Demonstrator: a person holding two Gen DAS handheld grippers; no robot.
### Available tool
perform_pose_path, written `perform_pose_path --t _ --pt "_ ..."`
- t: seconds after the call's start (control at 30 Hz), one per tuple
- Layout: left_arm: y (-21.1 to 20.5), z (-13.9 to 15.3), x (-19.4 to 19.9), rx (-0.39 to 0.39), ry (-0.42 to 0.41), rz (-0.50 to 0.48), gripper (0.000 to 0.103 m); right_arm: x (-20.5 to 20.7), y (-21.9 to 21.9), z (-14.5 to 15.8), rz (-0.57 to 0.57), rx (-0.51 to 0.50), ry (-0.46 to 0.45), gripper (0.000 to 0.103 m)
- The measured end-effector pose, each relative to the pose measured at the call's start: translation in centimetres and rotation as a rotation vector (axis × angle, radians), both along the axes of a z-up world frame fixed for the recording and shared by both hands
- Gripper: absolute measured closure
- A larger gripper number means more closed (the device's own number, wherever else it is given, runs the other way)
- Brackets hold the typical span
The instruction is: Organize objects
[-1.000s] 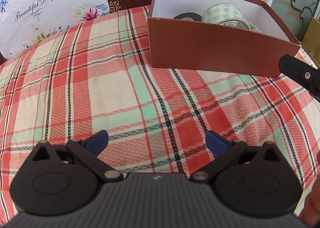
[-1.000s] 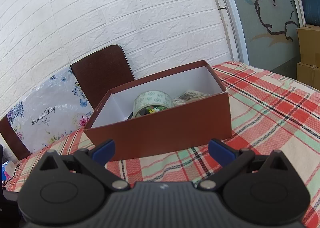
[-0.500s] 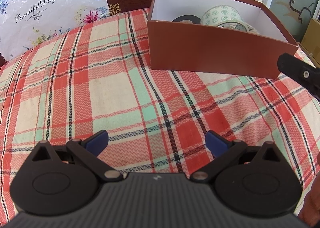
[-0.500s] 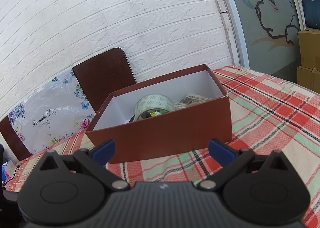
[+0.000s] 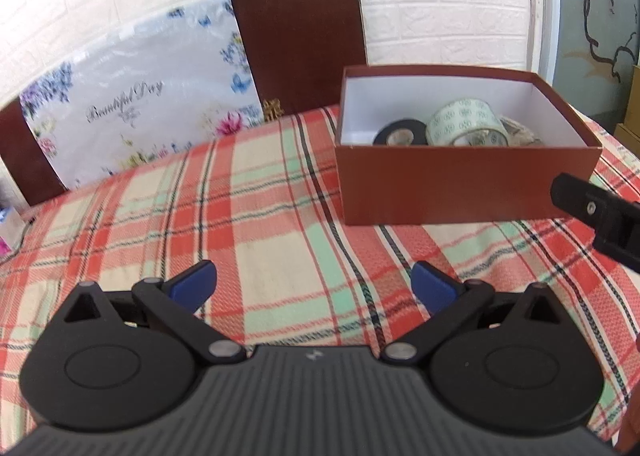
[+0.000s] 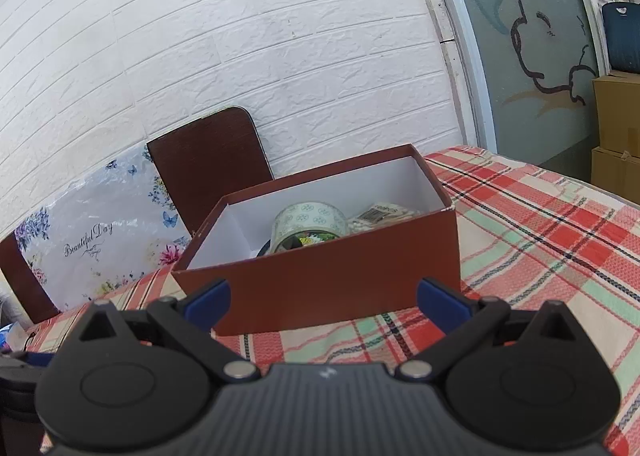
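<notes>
Blue pads tip both tools, and both stand wide apart with nothing between them: the left gripper hangs over bare plaid cloth, the right gripper sits just short of the box, whose near wall fills the gap between its fingers. From the left view, the right tool shows as a black tip at the right edge, near the box's front corner.

Beyond the fingers, the brown box stands open on the cloth, white inside. In it lie a black tape roll, a patterned tape roll beside it and touching or nearly so, and a paper-labelled packet toward the far right end. No loose item shows on the cloth in either view, so the sorting looks finished or close to it.

If anything remains, it lies out of frame; the sensible course is to lift both tools clear of the near wall without nudging the light cardboard, then sweep the view over the table before reaching again.

Behind the table stand a chair, a floral bag and a white brick wall.
</notes>
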State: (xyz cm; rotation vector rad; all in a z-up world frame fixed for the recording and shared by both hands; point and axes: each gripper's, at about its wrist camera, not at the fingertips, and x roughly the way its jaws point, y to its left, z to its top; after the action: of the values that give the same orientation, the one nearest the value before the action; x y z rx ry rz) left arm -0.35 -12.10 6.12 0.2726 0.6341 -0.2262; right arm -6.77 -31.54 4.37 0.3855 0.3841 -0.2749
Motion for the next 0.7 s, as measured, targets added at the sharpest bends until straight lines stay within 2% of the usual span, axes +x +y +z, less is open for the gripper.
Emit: perform_pose_path --t 0.37,0.7 --pt "0.34 0.39 -0.07 -0.045 0.031 0.003 0.000 -0.17 0.07 0.05 0.001 -0.002 -0.003 0.000" --pt "0.32 0.13 -0.03 -0.043 0.072 -0.002 0.000 -0.35 0.33 0.02 0.011 -0.005 0.005 0.000"
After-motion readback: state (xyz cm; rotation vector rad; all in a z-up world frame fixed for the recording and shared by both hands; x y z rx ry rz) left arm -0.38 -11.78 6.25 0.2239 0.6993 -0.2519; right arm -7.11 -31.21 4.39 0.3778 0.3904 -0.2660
